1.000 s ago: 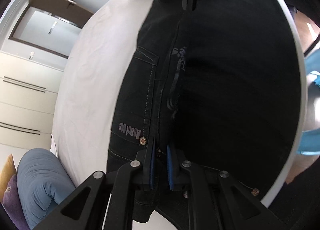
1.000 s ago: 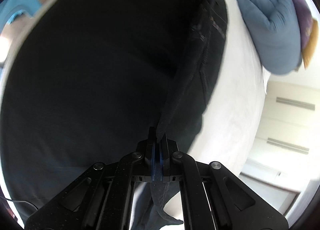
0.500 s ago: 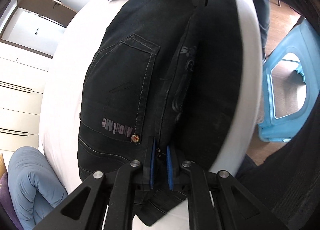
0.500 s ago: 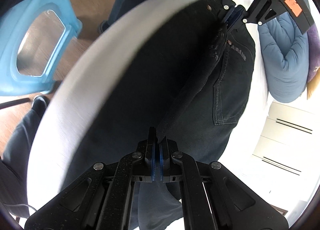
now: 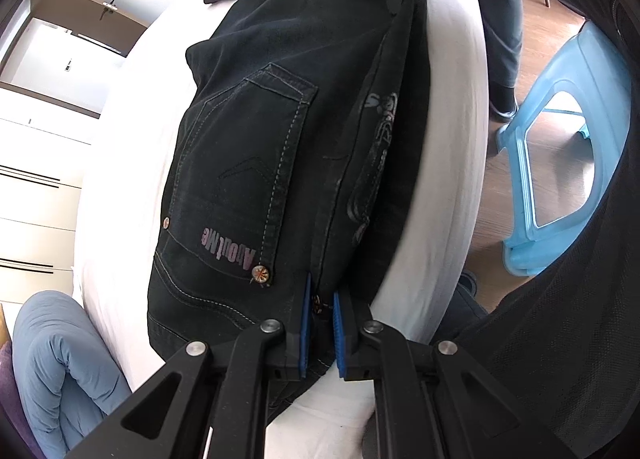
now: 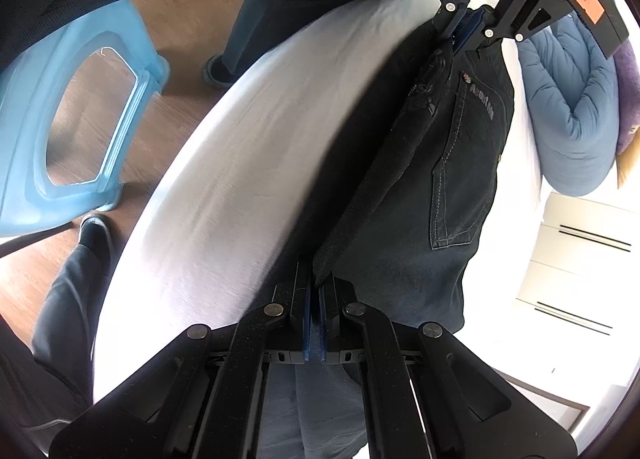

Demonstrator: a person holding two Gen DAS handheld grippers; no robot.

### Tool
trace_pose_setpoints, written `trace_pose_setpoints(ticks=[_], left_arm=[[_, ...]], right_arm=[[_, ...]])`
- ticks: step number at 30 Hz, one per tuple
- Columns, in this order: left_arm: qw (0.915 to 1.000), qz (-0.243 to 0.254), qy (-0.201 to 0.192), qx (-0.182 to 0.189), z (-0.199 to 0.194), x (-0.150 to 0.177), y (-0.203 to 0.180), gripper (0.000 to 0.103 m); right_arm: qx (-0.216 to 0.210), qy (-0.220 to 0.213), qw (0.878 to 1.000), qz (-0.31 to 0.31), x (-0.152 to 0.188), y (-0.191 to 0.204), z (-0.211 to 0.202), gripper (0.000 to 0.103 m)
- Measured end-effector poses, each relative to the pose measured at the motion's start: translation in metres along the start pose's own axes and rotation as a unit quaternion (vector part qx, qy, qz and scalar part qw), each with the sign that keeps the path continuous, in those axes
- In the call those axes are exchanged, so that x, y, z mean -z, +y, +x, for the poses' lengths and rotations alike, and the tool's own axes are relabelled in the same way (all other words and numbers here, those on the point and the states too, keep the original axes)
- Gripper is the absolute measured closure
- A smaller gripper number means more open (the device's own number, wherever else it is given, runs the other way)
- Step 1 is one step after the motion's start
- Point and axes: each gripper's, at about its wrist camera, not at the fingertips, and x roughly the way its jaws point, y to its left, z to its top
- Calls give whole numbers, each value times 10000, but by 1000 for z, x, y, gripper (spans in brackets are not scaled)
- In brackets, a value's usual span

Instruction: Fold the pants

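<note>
Black denim pants (image 5: 256, 163) are stretching between both grippers, each pair of fingers (image 5: 305, 323) clamping a folded edge over the white bed (image 6: 240, 163).

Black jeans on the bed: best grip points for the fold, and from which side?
Grip the jeans along the raised folded edge: left gripper at the waistband end, right gripper further down the leg, both from above. That edge stands proud of the bed.
</note>
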Motion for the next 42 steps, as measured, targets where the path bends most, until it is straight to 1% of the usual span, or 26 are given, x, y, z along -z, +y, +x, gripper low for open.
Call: trace_pose_setpoints(ticks=[2,6,11,13,15,16,18,19,20,23,25,26,28,29,31,32,33,34,35,36,37,38,39,40,41,42], left_arm=[[10000,-37,0,-12,1,2,1,93],[10000,-60,8,-48,-1,5,3,93],[9999,-132,76,-56,5,5,-5,93],[9998,-155,103,-91,8,5,-8,92],[9996,-160,90,-227,9,5,-12,91],[9993,-195,89,-312,7,5,-13,86],[9985,-397,186,-326,1,7,-10,53],[9978,-573,249,-236,-4,9,-7,22],[9971,-707,220,-182,-10,11,-3,14],[9926,-1204,140,-117,-34,16,12,14],[9887,-1479,1,-243,-49,10,24,14],[9847,-1711,-126,-292,-56,4,33,14],[9746,-2189,-385,-274,-63,-9,50,14],[9678,-2447,-549,-226,-64,-19,60,14],[9559,-2833,-771,-47,-58,-40,73,14],[9492,-3027,-856,39,-50,-51,79,14],[9432,-3200,-886,96,-40,-62,82,15],[9371,-3380,-831,264,-25,-70,85,20],[9327,-3502,-754,428,-13,-76,85,26],[9281,-3619,-580,652,6,-83,84,28],[9276,-3643,-351,746,24,-87,78,29],[9294,-3615,-180,720,36,-90,71,27],[9283,-3657,-151,663,43,-90,65,26],[9216,-3815,-192,691,43,-88,67,25],[9170,-3916,-177,738,41,-86,70,26],[9152,-3962,-173,720,36,-86,72,28]], right_arm=[[9,27,10000,9,-4,1,1,102],[62,89,9999,33,-26,9,-8,102],[78,75,9998,185,-35,8,-14,102],[71,137,9997,198,-39,10,-9,101],[170,163,9993,306,-42,13,1,101],[243,132,9988,395,-42,15,3,101],[390,85,9971,655,-41,16,1,100],[468,74,9955,826,-39,17,0,100],[562,74,9937,965,-39,18,-1,99],[844,126,9877,1311,-41,23,-2,98],[920,193,9813,1681,-43,22,-2,96],[945,233,9773,1884,-45,21,-2,95],[1057,297,9691,2209,-45,18,-3,87],[1107,323,9649,2359,-44,16,-3,80],[1276,338,9550,2655,-41,11,-7,54],[1396,303,9505,2758,-37,10,-9,28],[1316,209,9494,2844,-33,9,-10,2],[1190,53,9489,2923,-31,9,-16,0],[1212,51,9471,2973,-31,11,-17,0],[1237,102,9451,3022,-29,13,-18,0],[1197,92,9434,3091,-28,16,-21,0],[1151,38,9399,3215,-25,20,-26,0],[1121,-4,9312,3468,-19,22,-33,0],[1049,-39,9183,3817,-10,22,-40,0],[935,-64,9019,4217,1,20,-45,0],[767,-85,8783,4719,18,16,-49,0]])
